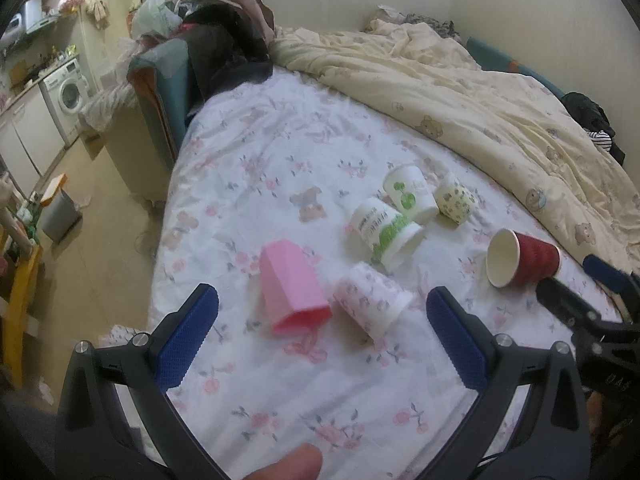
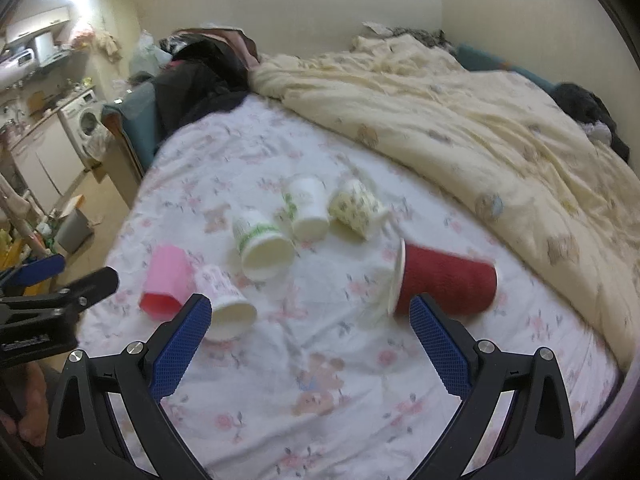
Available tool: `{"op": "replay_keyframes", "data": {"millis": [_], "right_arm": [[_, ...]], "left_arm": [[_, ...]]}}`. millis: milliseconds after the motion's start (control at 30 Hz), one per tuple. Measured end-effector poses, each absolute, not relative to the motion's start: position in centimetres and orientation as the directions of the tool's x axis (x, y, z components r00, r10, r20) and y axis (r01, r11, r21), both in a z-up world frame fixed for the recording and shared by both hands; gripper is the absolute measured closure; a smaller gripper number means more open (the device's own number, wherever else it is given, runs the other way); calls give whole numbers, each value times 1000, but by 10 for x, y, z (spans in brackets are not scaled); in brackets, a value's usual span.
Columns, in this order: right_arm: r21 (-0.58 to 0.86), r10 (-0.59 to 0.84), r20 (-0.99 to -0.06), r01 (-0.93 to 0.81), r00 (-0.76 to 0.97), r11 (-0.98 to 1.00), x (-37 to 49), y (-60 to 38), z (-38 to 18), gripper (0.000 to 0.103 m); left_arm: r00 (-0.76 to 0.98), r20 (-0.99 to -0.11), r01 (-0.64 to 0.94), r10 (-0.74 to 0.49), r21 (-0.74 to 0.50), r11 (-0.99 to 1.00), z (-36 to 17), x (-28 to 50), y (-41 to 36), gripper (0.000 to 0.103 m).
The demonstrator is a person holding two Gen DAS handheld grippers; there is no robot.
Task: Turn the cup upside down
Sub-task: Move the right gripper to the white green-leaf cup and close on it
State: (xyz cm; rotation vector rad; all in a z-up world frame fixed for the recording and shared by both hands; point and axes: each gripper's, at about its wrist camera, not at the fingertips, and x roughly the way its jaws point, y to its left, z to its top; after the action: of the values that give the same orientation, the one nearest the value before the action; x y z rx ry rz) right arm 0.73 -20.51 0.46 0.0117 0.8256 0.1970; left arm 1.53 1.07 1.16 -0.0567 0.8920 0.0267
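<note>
Several cups lie on their sides on the floral bed sheet [image 1: 280, 160]. A pink plastic cup [image 1: 292, 294] and a pink-patterned paper cup [image 1: 370, 304] lie just beyond my open, empty left gripper [image 1: 322, 304]. Two white-and-green cups [image 1: 386, 236] [image 1: 410, 192] and a yellow-patterned cup [image 1: 456, 198] lie farther back. A red cup [image 1: 524, 262] lies at the right, mouth to the left. In the right wrist view the red cup [image 2: 444, 286] lies just beyond my open, empty right gripper [image 2: 310, 308]; the pink cup [image 2: 166, 280] and patterned cup [image 2: 226, 304] lie at the left.
A cream bear-print duvet [image 1: 480, 92] is bunched along the far right of the bed. Dark clothes [image 1: 228, 52] are piled at the head. The bed's left edge drops to the floor, with a grey bin [image 1: 60, 214] and a washing machine [image 1: 68, 92].
</note>
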Motion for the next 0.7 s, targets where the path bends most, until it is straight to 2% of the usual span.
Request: {"op": "replay_keyframes", "data": {"millis": [133,300,433,700], "right_arm": [[144,230,-759,-186,609,972,38,-203,5,2],[146,251,-802,-229,542,962,70,-190,-2,2],[162,267,-832,-247,487,955,95,-181,-13,2],[177,262,-928,-305,266,936,152,-164,-60,5]], "left_arm": [[622,-783,-62,3,-46,997,21,38,18,0],[571,-821,-65,-3,-48,997,17,73,28,0],[507,-862,-92,-20,-77,993,2,97,39,0],[355,-935,-191,-4,-77,979,-41,123,61,0]]}}
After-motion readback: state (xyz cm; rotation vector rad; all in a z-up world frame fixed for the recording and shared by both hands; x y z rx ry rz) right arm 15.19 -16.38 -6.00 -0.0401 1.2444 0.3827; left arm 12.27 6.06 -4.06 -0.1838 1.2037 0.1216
